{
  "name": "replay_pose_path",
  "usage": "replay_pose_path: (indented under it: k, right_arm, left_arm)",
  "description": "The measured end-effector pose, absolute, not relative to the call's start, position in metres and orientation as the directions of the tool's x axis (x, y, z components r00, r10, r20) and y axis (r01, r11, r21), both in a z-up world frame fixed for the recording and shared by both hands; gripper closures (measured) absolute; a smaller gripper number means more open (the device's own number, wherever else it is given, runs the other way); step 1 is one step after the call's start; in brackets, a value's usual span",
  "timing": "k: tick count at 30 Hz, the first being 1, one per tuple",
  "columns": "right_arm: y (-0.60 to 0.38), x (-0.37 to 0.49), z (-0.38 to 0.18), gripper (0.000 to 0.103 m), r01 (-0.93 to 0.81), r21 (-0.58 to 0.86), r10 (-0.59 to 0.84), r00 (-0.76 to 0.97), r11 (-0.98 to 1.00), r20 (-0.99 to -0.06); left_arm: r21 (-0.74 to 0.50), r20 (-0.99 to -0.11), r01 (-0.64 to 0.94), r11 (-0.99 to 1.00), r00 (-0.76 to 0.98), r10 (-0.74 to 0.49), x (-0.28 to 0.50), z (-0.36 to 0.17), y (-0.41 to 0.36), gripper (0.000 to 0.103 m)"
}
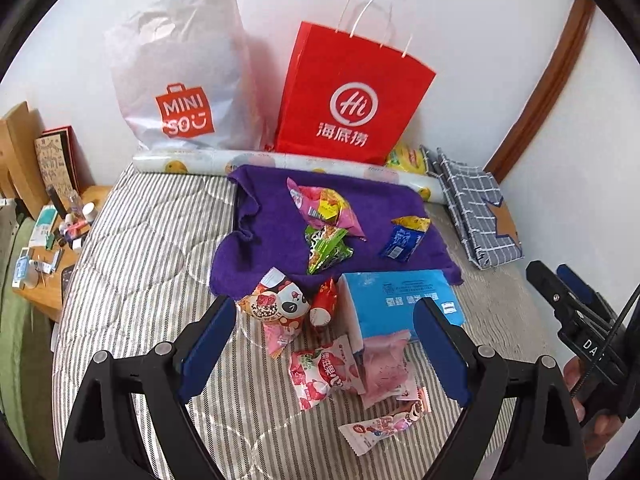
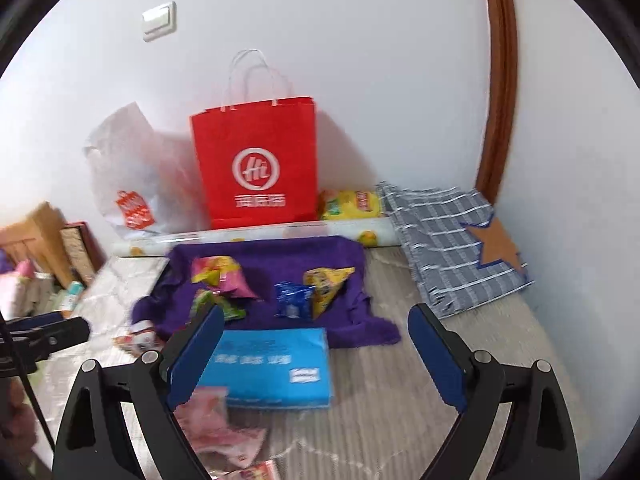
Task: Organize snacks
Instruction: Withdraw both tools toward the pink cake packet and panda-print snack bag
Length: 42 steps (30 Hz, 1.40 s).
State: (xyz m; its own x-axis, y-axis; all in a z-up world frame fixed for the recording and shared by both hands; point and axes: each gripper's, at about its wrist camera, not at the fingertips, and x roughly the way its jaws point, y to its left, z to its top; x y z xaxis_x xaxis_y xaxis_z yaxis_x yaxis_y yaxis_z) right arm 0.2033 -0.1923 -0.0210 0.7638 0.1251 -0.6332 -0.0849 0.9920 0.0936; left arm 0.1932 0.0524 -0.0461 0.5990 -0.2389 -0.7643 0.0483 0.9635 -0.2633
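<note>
Snack packets lie on a striped bed (image 1: pixel 140 264). On a purple towel (image 1: pixel 272 216) sit a pink packet (image 1: pixel 324 208), a green packet (image 1: pixel 326 250) and a blue-yellow packet (image 1: pixel 404 238). In front lie a panda packet (image 1: pixel 276 304), a small red packet (image 1: pixel 324 304), pink lychee packets (image 1: pixel 324 372) and a blue box (image 1: pixel 400 304). My left gripper (image 1: pixel 324 344) is open and empty above the pink packets. My right gripper (image 2: pixel 316 360) is open and empty above the blue box (image 2: pixel 276 364). The right gripper also shows in the left wrist view (image 1: pixel 560 292).
A red paper bag (image 1: pixel 352 92) and a white MINISO bag (image 1: pixel 180 80) lean on the wall behind a rolled mat (image 1: pixel 280 164). A yellow snack bag (image 2: pixel 352 204) and a folded plaid cloth (image 2: pixel 452 240) lie at the right. A cluttered wooden nightstand (image 1: pixel 52 248) stands left.
</note>
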Motion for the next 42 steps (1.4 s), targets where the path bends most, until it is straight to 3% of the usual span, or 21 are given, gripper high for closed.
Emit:
replay_pose_path:
  k: [6,13,27,37,42]
  right_arm:
    - [-0.191,0.193,-0.021,0.009,-0.095,0.103,0.139,0.758,0.99,-0.637]
    - [-0.192,0.184,-0.031,0.009,-0.104,0.135,0.168,0.731,0.985,-0.662]
    - [-0.191,0.177,-0.051,0.009,-0.108,0.12,0.161,0.696,0.987,-0.7]
    - [-0.178,0.172,-0.081,0.009,-0.162,0.137,0.209,0.633,0.977,-0.745]
    - [-0.16,0.168,-0.101,0.017,-0.2,0.142,0.236,0.601,0.969,-0.764]
  left_arm:
    - [-0.316,-0.747,0.06,0.947,0.599,-0.287,0.179,-0.044,0.056,0.015]
    - [-0.243,-0.767,0.044,0.969,0.602,-0.22,0.17,-0.046,0.049,0.015]
    - [-0.249,-0.77,0.076,0.966,0.589,-0.245,0.164,-0.053,0.043,0.015]
    - [-0.271,-0.792,0.054,0.961,0.556,-0.255,0.166,-0.072,0.052,0.02]
    - [-0.3,-0.817,0.003,0.954,0.516,-0.258,0.169,-0.09,0.07,0.021]
